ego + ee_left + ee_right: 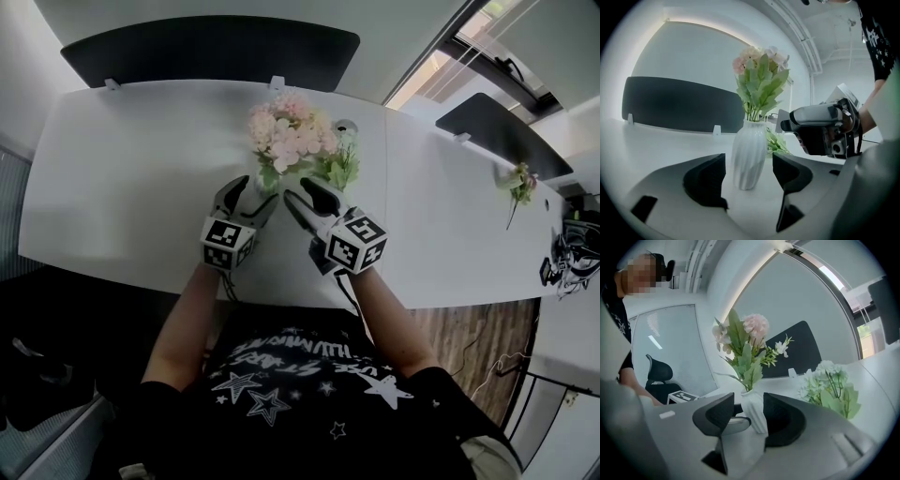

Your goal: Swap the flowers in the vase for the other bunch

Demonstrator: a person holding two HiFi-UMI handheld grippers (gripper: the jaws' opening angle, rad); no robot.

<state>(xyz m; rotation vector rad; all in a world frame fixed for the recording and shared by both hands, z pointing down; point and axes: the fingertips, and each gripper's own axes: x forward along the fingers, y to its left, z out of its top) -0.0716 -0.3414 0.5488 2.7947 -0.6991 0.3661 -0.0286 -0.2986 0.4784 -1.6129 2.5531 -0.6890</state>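
Note:
A white ribbed vase (750, 157) stands on the white table (122, 187) with a bunch of pink flowers (291, 131) in it. From above, the blooms hide most of the vase. A second bunch, white and green (342, 167), lies on the table just right of the vase, and it also shows in the right gripper view (829, 385). My left gripper (248, 195) is open, with the vase a little way ahead between its jaws and untouched. My right gripper (305, 192) is also open, near the vase's right side and holding nothing. In the left gripper view the right gripper (820, 129) is apart from the vase.
Dark partition panels (211, 52) run along the table's far edge. A second white table (459, 216) adjoins on the right, with a small flower sprig (518, 185) on it and cables (567, 258) past its end. An office chair (658, 373) stands off to the side.

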